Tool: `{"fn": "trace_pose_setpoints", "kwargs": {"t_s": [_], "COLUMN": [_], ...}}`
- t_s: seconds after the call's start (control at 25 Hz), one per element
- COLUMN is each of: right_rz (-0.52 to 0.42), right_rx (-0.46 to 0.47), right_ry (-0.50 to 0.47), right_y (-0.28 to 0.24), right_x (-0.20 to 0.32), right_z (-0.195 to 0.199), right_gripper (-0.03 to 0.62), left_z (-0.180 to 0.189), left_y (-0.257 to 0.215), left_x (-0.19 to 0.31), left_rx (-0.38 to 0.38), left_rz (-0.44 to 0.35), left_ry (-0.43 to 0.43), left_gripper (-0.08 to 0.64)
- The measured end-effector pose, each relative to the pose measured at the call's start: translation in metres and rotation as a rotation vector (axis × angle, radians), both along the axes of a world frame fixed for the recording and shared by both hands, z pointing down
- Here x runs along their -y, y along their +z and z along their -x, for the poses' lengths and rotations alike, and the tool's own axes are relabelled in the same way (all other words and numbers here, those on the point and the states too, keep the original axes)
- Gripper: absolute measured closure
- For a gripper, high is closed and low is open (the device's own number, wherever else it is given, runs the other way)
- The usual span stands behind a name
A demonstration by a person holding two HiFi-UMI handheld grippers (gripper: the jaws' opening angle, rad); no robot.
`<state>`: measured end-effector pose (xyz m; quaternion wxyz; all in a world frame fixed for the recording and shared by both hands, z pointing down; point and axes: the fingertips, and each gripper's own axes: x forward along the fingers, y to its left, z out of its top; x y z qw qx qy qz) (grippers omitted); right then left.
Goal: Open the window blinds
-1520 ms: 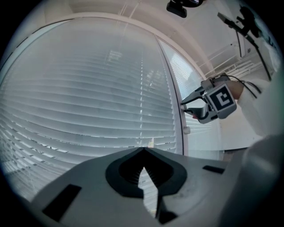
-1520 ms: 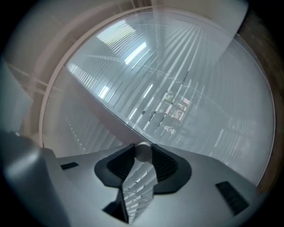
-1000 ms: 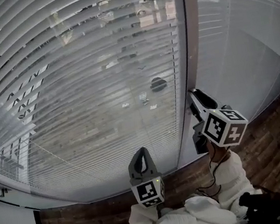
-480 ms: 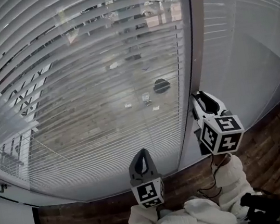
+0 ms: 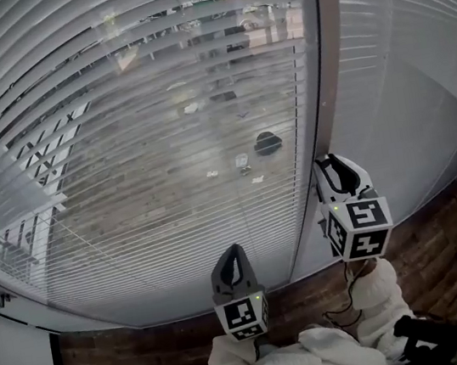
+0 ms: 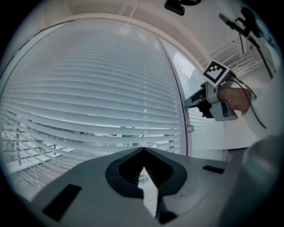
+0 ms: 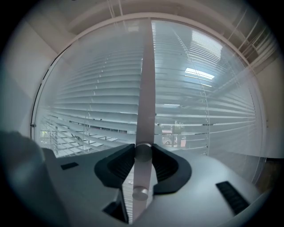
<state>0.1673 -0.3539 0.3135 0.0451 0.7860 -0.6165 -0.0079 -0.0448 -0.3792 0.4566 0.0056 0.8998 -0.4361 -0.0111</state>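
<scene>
We hold left tool level, jaws together, empty. Our right tool is level too, ahead of the left, jaws clamped on the wand.

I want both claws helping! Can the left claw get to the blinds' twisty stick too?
Probably yes: nothing stands between the left claw and the tilt wand; the right claw grips only its bottom end.
</scene>
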Motion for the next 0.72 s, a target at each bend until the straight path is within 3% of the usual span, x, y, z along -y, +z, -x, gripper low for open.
{"fn": "trace_pose_setpoints", "kwargs": {"t_s": [0.72], "right_rz": [0.051], "right_rx": [-0.234], "right_ry": [0.032], "right_y": [-0.0033], "right_x": [0.0011], "right_z": [0.0075], "right_gripper": [0.462], "left_z": [0.0003], "left_y": [0.0018], "left_x": [0.0001], "left_rx": [-0.006], "left_rz": [0.007], "left_ry": [-0.016], "left_gripper": [0.561]}}
